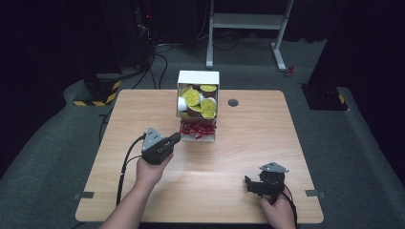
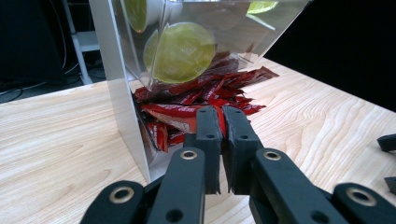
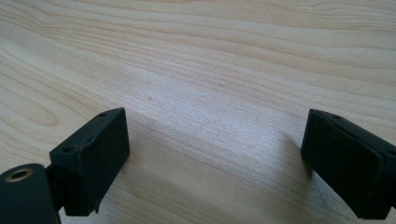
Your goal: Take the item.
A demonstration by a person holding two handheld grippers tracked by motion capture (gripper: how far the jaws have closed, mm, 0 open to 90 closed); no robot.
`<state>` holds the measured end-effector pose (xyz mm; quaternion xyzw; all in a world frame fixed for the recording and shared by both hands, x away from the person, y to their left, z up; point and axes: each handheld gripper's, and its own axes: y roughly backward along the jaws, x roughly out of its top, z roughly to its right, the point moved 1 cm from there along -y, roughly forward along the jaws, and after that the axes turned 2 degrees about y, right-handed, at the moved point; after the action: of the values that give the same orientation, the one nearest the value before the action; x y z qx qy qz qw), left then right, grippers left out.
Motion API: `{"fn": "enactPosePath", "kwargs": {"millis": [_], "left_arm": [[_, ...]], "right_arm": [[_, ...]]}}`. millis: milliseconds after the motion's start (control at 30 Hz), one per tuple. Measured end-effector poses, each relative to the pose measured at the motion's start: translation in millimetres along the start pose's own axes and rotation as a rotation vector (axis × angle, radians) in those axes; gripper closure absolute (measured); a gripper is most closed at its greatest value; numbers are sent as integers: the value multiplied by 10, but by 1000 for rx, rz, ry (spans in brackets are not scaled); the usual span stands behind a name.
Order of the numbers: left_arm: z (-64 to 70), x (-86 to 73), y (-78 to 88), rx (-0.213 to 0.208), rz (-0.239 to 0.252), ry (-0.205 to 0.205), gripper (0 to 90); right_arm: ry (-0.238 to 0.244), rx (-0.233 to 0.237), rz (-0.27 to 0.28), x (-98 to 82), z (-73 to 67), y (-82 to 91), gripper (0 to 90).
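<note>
The left gripper (image 2: 223,114) has its black jaws pressed almost together, pinching the edge of a red packet (image 2: 173,112) at the mouth of the dispenser (image 1: 197,78). That packet lies on top of a heap of glossy red sachets (image 1: 197,128) spilling from the dispenser's low opening onto the table (image 1: 239,157). The dispenser's white side wall (image 2: 122,88) stands just left of the jaws, and a slanted clear plastic front hangs directly above the sachets, crowding the approach. Behind that clear panel sit round cups with yellow-green foil lids (image 2: 182,52), stacked in the upper compartment. In the high view the gripper's grey three-cornered plate (image 1: 152,138) tops its dark body, a black cable trailing back along the forearm. The right gripper (image 1: 254,183) rests well apart near the table's front edge, jaws spread wide over bare wood. The tabletop is pale, smooth wood with wavy grain and rounded corners.
</note>
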<state>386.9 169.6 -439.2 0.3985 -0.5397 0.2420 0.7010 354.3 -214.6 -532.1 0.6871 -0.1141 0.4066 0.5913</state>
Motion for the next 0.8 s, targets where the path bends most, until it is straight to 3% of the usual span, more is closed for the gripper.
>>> {"fn": "enactPosePath", "kwargs": {"millis": [467,800], "left_arm": [[1,-17,178,-27,25,15,858],[-21,-15,270,-53,34,-1,860]], "right_arm": [[0,0,-1,-1,0,1,78],[0,0,0,0,0,0,78]]}}
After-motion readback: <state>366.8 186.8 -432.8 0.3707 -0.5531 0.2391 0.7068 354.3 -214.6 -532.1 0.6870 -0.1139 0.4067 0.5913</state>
